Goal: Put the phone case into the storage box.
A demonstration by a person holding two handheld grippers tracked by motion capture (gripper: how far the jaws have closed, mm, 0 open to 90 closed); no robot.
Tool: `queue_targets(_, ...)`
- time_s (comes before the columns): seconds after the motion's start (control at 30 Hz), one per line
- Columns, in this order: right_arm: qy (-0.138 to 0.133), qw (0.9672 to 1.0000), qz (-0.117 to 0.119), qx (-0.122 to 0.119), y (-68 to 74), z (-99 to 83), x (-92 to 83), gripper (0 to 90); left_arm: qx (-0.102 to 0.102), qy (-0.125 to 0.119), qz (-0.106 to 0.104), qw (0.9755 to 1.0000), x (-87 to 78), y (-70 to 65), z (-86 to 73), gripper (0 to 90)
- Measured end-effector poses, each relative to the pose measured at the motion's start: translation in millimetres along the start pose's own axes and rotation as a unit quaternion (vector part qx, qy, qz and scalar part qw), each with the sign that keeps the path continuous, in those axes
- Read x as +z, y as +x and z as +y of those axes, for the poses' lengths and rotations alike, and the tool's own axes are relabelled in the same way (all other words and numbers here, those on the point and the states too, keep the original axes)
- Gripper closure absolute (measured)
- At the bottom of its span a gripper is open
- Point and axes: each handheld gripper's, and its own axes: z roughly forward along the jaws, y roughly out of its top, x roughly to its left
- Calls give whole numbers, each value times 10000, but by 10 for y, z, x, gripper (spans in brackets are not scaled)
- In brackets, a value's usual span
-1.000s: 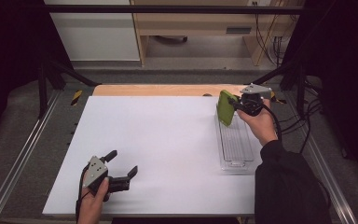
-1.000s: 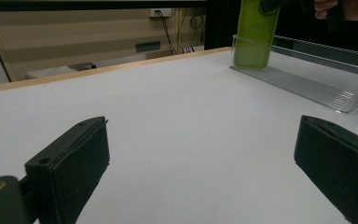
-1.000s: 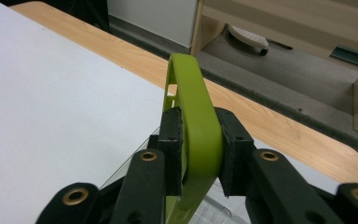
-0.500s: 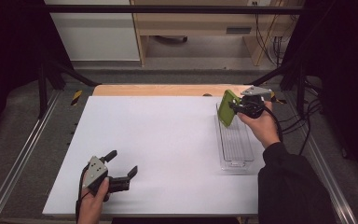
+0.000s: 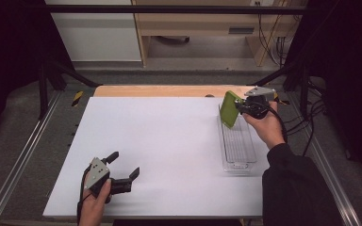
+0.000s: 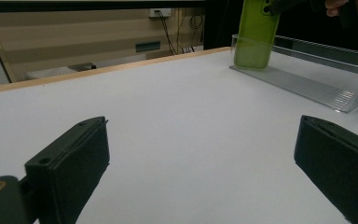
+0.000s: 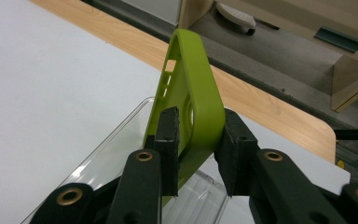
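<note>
Right fingers [image 7: 168, 135] clamping one green case [image 7: 193, 88], one clear tray [image 5: 238, 146]

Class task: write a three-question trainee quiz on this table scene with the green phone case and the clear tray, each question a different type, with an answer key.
1. True or false: the right gripper has its fingers clamped on the green phone case.
2. Where is the case's lower end? A) in the far end of the clear tray B) flat on the white table C) beside the left gripper
3. Fill in: the left gripper's fingers are ____ and hold nothing.

Key: 1 true; 2 A; 3 open
</note>
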Motion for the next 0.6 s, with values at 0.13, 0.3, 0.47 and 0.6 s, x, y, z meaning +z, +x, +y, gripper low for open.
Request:
queue_targets(0.13, -113, 9998, -143, 79, -20, 7, 64, 732, -19, -1, 12, 10000, 0, 5, -3, 28)
queue_targets(0.3, -236, 9989, -326, 251, -60, 5, 134, 732, -30, -13, 10, 10000, 2, 11, -2, 28)
queue_targets(0.47, -393, 9973, -442, 440, -76, 0, 193, 706, -35, -97, 66, 9999, -14, 24, 7, 27)
queue_targets(0.6, -419, 9958, -540, 609, -77, 2, 240, 666, -118, -153, 167, 9997, -34, 79, 5, 27)
